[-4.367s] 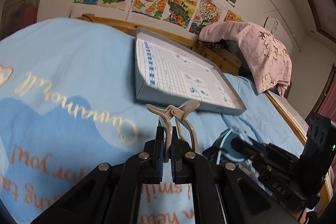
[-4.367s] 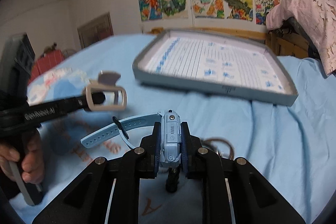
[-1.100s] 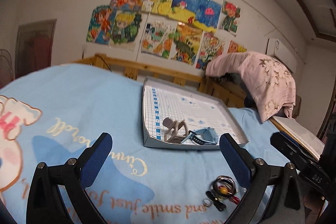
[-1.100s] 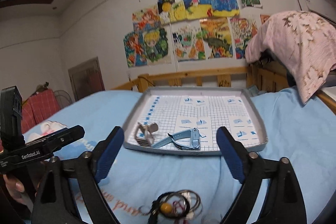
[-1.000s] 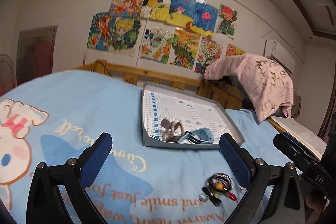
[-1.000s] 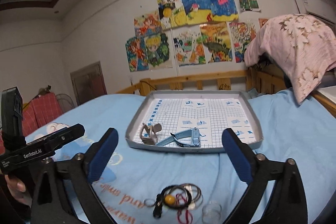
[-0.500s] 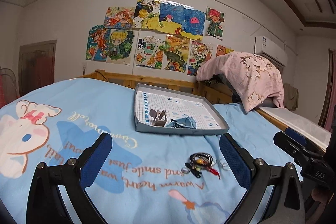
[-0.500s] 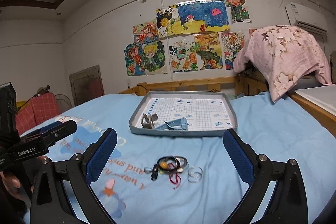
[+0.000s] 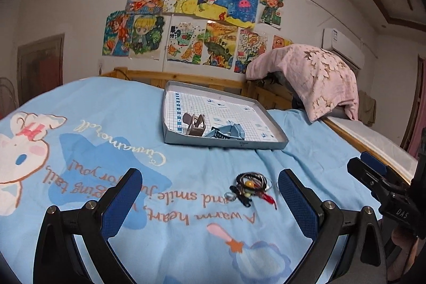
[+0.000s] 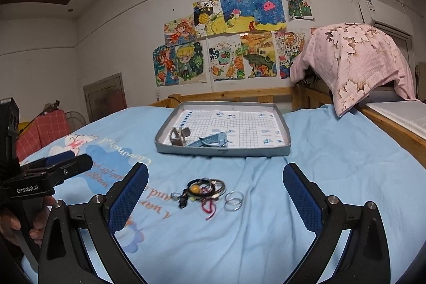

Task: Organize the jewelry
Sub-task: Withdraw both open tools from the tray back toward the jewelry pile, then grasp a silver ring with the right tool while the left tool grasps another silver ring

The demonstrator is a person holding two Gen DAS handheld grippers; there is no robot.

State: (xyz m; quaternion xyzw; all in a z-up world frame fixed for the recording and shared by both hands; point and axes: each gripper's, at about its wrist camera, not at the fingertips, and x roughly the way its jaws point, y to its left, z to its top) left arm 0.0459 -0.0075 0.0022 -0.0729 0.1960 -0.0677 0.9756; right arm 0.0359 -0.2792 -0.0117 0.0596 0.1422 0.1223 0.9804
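Note:
A grey tray (image 9: 274,128) (image 10: 222,149) with a grid lining lies on the blue bedspread. In it lie a beige hair claw clip (image 9: 195,124) (image 10: 179,136) and a light blue watch (image 9: 227,132) (image 10: 213,140). A tangle of bracelets and rings (image 9: 250,186) (image 10: 203,189) lies on the spread in front of the tray, with two silver rings (image 10: 234,200) beside it. My left gripper (image 9: 210,198) is open and empty, well back from the tangle. My right gripper (image 10: 215,193) is open and empty, also held back.
A pink floral blanket (image 9: 314,81) (image 10: 359,57) hangs over the bed's wooden rail at the right. A wooden headboard (image 10: 239,95) runs behind the tray. The other gripper shows at each view's edge (image 9: 386,188) (image 10: 45,172).
Both grippers let go of the clip and the watch, which now lie in the tray. Both have opened and pulled back and up from the tray.

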